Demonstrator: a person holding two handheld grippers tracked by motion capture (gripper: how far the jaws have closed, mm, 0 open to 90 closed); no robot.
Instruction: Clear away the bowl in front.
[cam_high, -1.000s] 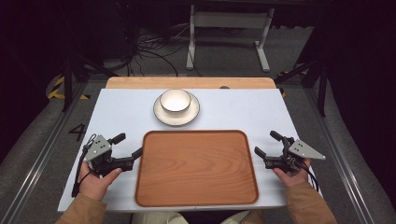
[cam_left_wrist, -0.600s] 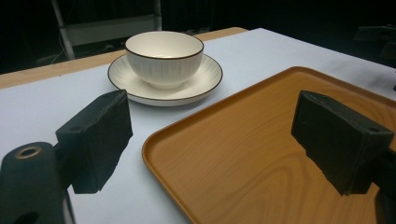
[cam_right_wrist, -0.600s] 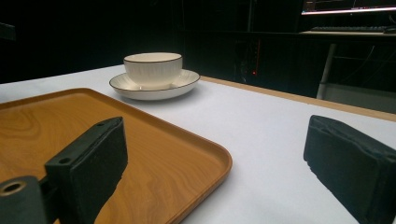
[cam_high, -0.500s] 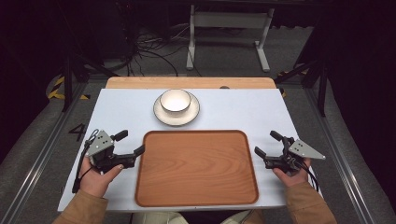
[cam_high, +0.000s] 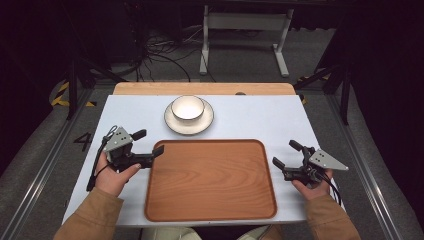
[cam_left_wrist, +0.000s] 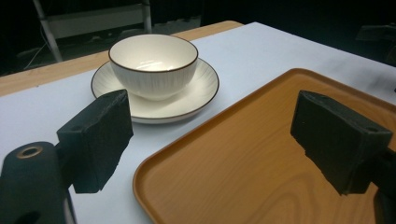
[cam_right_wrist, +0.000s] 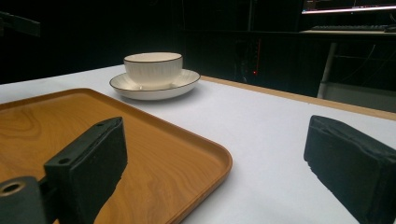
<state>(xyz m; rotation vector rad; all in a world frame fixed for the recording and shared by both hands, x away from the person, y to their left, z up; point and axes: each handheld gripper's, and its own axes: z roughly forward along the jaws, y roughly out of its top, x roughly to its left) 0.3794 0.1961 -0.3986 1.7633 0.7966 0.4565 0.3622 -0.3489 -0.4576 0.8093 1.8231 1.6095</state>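
A white table top (cam_high: 250, 120) with a strip of bare wood along its far edge is seen from the high view. On its near half a wooden tray (cam_high: 210, 180) is laid flat; it is a rounded rectangle whose long axis runs left to right, so that its short ends point towards the two grippers. Its far left corner is seen in the left gripper view (cam_left_wrist: 261, 154), and its far right corner in the right gripper view (cam_right_wrist: 140, 154).

Beyond the far edge of the tray, slightly left of centre, a white saucer (cam_high: 172, 122) with a dark rim is set on the table, apart from the tray. A white ribbed bowl (cam_high: 188, 107) with a brown rim is stood upright in the middle of it, its mouth turned upward (cam_left_wrist: 154, 63) (cam_right_wrist: 153, 67).

The left gripper (cam_high: 149, 146) is held at the far left corner of the tray, aimed to the right and slightly far; its jaws are spread wide with nothing between them, one over the tray's corner and one over the table. The right gripper (cam_high: 287, 153) is held just beside the tray's right edge, aimed left and far, its jaws likewise parted wide and empty.
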